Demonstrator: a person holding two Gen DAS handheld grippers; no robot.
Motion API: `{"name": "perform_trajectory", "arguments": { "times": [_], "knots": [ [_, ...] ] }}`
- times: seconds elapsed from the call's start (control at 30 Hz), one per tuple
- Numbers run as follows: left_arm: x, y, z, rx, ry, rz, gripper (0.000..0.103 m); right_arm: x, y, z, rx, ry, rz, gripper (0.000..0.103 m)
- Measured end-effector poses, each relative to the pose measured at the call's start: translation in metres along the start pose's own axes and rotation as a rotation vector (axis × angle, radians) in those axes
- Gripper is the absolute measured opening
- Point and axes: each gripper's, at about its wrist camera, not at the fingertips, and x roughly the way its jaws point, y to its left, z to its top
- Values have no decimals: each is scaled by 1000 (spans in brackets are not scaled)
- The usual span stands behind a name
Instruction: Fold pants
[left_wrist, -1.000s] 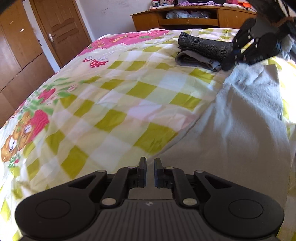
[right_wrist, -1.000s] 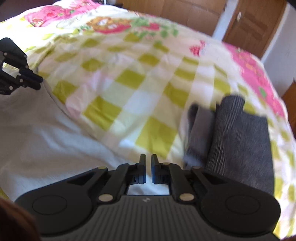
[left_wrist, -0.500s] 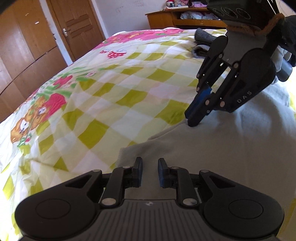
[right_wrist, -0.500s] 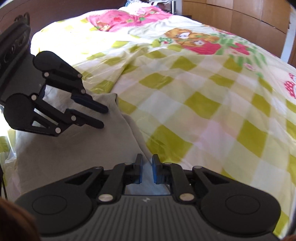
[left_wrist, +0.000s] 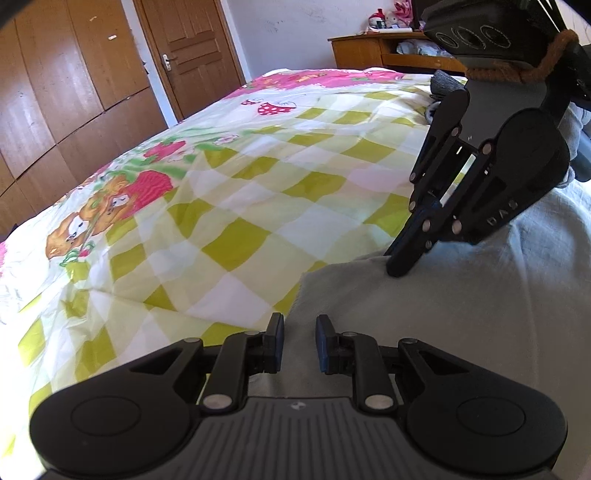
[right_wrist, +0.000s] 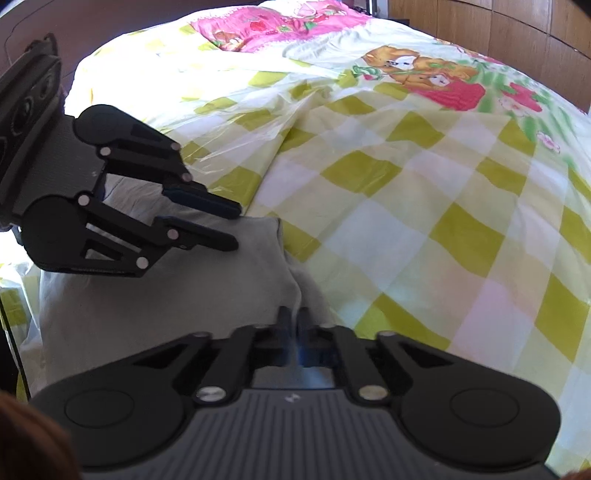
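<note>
Light grey pants (left_wrist: 461, 317) lie folded over on the checked bed cover (left_wrist: 258, 206). My left gripper (left_wrist: 298, 341) is open just over the pants' folded edge, with grey cloth showing between its fingers. My right gripper (right_wrist: 294, 325) is shut on the pants (right_wrist: 177, 295) at the same edge, pinching a fold of cloth. In the left wrist view the right gripper (left_wrist: 400, 264) points down onto the cloth. In the right wrist view the left gripper (right_wrist: 232, 227) hovers over the pants' corner with its fingers apart.
A stack of dark folded clothes (left_wrist: 445, 86) lies further up the bed. A wooden shelf unit (left_wrist: 384, 55) stands behind it. A wooden door (left_wrist: 188, 55) and wardrobe panels (left_wrist: 55, 96) line the left wall. The bed edge (right_wrist: 22, 295) is at the left.
Both grippers carried one end of the pants over onto the other end and came close together. My left gripper has opened and let go of the cloth. My right gripper stays shut.
</note>
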Motion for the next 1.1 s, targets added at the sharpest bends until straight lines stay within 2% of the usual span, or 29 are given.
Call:
{"name": "perform_trajectory", "arguments": {
  "times": [0.17, 0.3, 0.37, 0.43, 0.53, 0.67, 0.8, 0.87, 0.93, 1.0, 1.1],
  "knots": [
    [-11, 10, -2, -70, -53, 27, 34, -14, -9, 13, 63, -77, -42, 0],
    [-3, -1, -8, -51, -8, 25, 34, 1, -8, 11, 88, -47, -88, 7],
    [-4, -10, -11, -10, 2, 52, 34, -11, -10, 2, 148, -100, -124, 8],
    [-11, -15, -9, -14, -6, 46, 34, -42, -14, -14, 231, -184, -165, 10],
    [-22, -26, -1, -35, -36, 10, 34, -100, -22, -62, 405, -248, -226, 11],
    [-24, -62, 14, -18, -65, -74, 34, -168, -21, -157, 683, -256, -363, 13],
    [-10, -105, 30, -26, -53, -177, 35, -219, -12, -246, 970, -274, -488, 15],
    [1, -129, 37, -13, -41, -207, 35, -235, -13, -281, 1066, -301, -539, 21],
    [7, -148, 46, 5, -28, -229, 35, -242, -20, -308, 1165, -343, -538, 22],
    [9, -163, 54, 16, -19, -244, 35, -246, -29, -327, 1239, -406, -499, 23],
    [11, -179, 65, 53, 0, -243, 35, -241, -43, -344, 1301, -495, -448, 25]
  ]
}}
